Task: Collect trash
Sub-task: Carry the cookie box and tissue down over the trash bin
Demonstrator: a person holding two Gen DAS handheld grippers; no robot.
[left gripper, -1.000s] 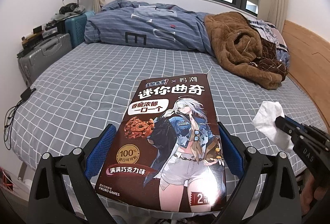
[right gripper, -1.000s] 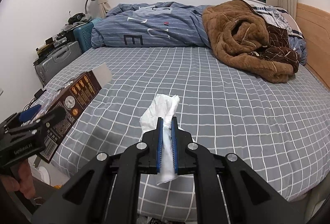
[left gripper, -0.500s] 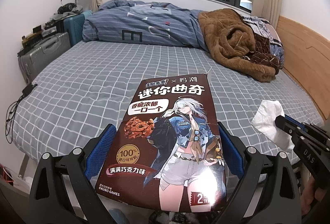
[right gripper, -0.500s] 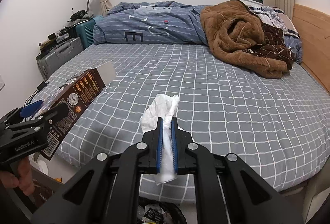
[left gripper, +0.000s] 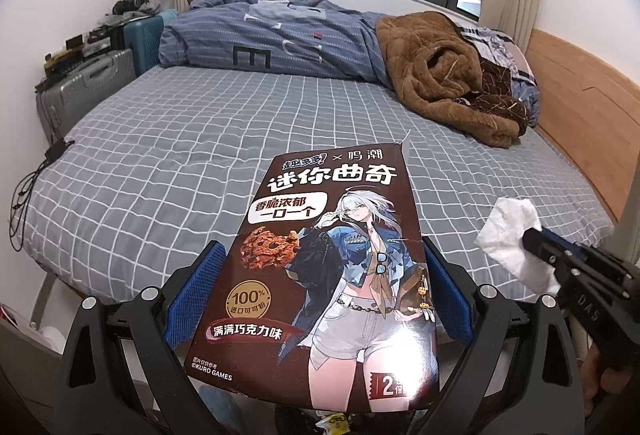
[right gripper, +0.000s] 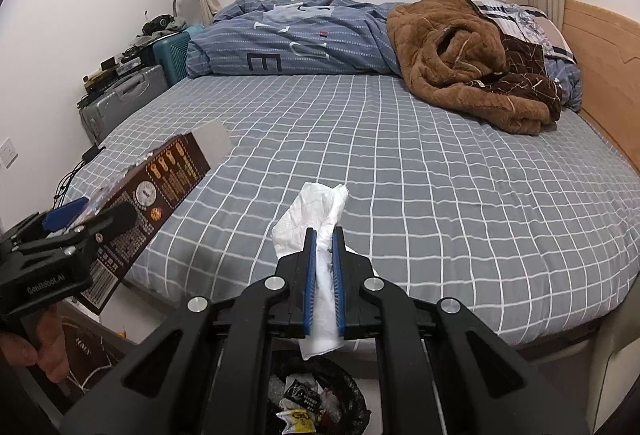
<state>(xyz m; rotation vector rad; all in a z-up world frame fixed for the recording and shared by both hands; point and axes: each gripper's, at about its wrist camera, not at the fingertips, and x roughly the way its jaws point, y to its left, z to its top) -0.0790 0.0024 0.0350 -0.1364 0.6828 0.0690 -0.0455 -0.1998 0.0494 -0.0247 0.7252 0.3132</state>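
Two grippers are each loaded with one piece of trash, both held off the near edge of the bed (right gripper: pixel 420 163). The left gripper (left gripper: pixel 316 299) has its blue pads pressed against the long edges of a dark brown cookie box (left gripper: pixel 328 275), which lies flat between them with its printed front facing up. The right gripper (right gripper: pixel 323 267) is clamped tight on a crumpled white tissue (right gripper: pixel 316 211), whose ends spill out ahead of and behind the fingers.

Only the right wrist view shows a bin with a black liner (right gripper: pixel 316 399) on the floor directly under the tissue, with wrappers inside it. It also shows the box from its back side, tilted, off to the left of the tissue and held clear of the mattress. The left wrist view gives the box's front artwork and shows the tissue to the right of the box, well apart from it. Both views show a brown fleece blanket (right gripper: pixel 460 55) heaped at the far right of the bed beside a blue striped duvet (right gripper: pixel 296 39).
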